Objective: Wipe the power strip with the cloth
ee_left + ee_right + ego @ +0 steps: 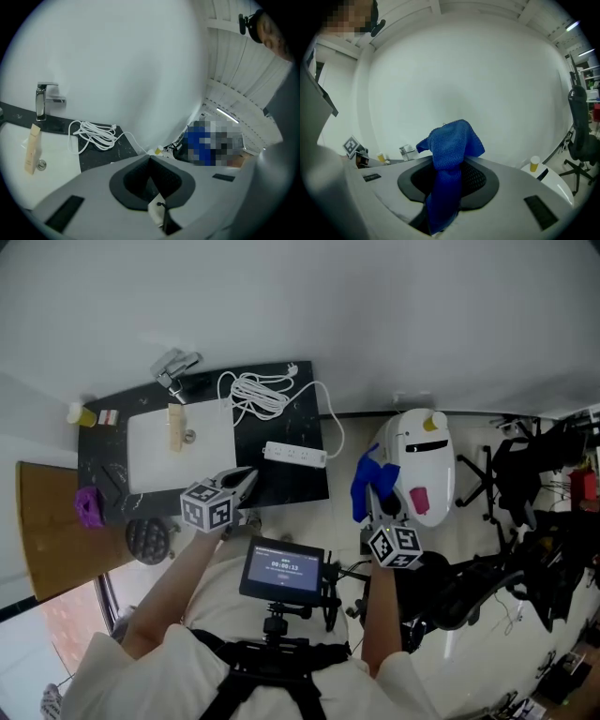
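Cloth (449, 154), blue and knitted, is clamped between the fingers of the right gripper (450, 164). One bunched end stands up above them and the rest hangs down through the gap. In the head view the right gripper (375, 491) holds the cloth (367, 480) off the table, beyond its right edge and in front of a white rounded machine (422, 465). The power strip (293, 455) lies flat on the dark table (300, 488) near the right edge, well apart from the cloth. Its white cord (258, 392) is coiled toward the back edge, and one loop swings out past the right edge. The left gripper (249, 476) hovers over the front edge of the table, near the strip's left end but not touching it. Its own view shows the fingers (140, 176) pressed together with nothing between them. A white sink (178, 442) fills the middle of the table, with a beige tube (174, 427) lying in it. A chrome faucet (175, 367) stands at the back edge.
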`<state>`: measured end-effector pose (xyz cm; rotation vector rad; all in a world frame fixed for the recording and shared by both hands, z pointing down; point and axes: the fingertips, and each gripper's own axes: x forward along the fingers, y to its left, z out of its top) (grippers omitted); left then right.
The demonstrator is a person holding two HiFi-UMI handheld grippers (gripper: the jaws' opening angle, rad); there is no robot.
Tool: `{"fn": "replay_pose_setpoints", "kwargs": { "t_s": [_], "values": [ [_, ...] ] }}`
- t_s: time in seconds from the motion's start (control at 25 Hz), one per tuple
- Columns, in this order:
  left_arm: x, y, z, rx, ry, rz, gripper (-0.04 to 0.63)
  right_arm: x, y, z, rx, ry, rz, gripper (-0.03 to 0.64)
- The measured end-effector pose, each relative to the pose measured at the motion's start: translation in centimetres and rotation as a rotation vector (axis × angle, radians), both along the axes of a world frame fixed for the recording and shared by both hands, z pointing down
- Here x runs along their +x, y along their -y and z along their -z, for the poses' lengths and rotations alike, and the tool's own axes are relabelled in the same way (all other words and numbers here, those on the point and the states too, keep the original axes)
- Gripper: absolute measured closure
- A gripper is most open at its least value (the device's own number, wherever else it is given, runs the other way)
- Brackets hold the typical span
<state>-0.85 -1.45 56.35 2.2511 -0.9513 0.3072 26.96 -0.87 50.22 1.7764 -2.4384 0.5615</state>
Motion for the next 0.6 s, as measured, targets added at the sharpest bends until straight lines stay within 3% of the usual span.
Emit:
{"fn": "replay_pose_setpoints", "kwargs": {
  "t_s": [0.32,0.6],
  "values": [
    [1.3,-6.1,1.5,0.023,-0.019,0.099,0.594,3.5,-6.8,2.1,0.037,0.066,0.016,0.508],
    [-1.9,-10.5,3.6,0.074,-0.048,0.188,0.594,2.7,-10.7,5.2,0.091,0.127,0.025,0.506]
  ]
}}
